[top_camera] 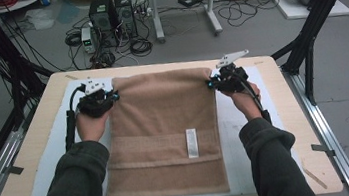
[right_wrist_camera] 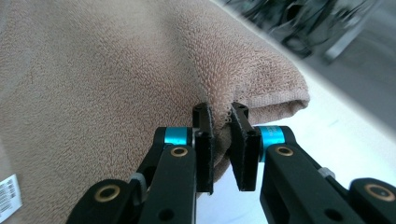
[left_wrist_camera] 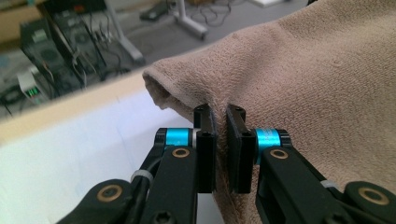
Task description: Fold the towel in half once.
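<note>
Pinching the towel [top_camera: 166, 129] at its far corners, left gripper [top_camera: 114, 96] and right gripper [top_camera: 209, 84] are both clamped on cloth, its length running toward the person.

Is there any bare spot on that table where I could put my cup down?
Yes: the white mat is bare right of the towel, and the wooden table edge beyond it. A narrower bare strip lies left of the towel. The middle is covered, with forearms along both sides.
</note>
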`<state>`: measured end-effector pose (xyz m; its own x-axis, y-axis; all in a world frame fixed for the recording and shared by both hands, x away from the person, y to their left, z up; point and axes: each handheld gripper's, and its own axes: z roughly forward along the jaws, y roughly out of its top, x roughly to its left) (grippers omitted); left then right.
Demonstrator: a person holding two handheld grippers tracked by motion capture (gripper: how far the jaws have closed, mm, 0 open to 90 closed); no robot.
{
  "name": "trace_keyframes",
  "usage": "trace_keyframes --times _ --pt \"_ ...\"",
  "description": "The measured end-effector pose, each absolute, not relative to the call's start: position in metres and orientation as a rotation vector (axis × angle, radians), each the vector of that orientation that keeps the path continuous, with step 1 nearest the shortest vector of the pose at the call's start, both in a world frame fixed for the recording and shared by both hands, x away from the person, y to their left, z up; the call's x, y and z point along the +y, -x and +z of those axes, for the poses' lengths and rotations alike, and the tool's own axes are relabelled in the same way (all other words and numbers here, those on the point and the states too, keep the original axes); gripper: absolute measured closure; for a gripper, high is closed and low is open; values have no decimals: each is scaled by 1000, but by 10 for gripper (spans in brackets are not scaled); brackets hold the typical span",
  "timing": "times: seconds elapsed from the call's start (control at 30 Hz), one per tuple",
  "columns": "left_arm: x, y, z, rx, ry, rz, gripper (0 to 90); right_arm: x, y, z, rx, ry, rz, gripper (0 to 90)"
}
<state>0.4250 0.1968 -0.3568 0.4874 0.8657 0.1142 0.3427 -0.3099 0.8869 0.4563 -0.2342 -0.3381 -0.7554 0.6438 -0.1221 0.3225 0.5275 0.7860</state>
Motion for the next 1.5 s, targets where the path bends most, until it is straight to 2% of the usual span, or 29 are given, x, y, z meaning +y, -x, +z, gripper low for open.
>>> trace_keyframes --times 0.03,0.07,0.1,0.27,0.4,0.47,0.63,0.73,0.8,1.0,1.17,1.3,1.37,1.5 --pt "197 -431 -356 1034 -1888 770 787 -235 -462 -336 2342 -795 1098 668" --pt "198 -438 -357 1092 -1889 758 665 -236 -466 -336 2308 -826 1091 530" --pt "201 -440 -359 1110 -1882 733 558 -238 -473 -337 2297 -910 1086 507" --pt "210 -429 -376 1084 -1940 650 529 -241 -475 -359 2430 -987 1058 421" --pt "219 -408 -389 1055 -1978 573 506 -236 -451 -368 2460 -944 1142 426" --pt "222 -394 -395 1035 -1991 564 488 -231 -442 -370 2518 -921 1105 390" --pt "227 -357 -405 966 -2005 478 460 -226 -403 -378 2531 -818 1178 416" --pt "225 -334 -409 901 -2034 460 464 -227 -385 -386 2572 -794 1219 471" --pt "225 -320 -414 863 -2055 463 512 -227 -371 -393 2580 -761 1250 533" --pt "226 -302 -434 835 -2094 391 645 -226 -342 -422 2670 -693 1144 607" --pt "225 -303 -445 870 -2102 340 693 -224 -339 -439 2696 -714 1120 619" --pt "222 -303 -445 854 -2112 380 791 -225 -337 -442 2669 -704 1151 761" --pt "220 -302 -445 842 -2119 389 839 -224 -337 -441 2675 -696 1150 803" --pt "222 -303 -440 855 -2100 380 859 -225 -337 -436 2681 -691 1157 841"
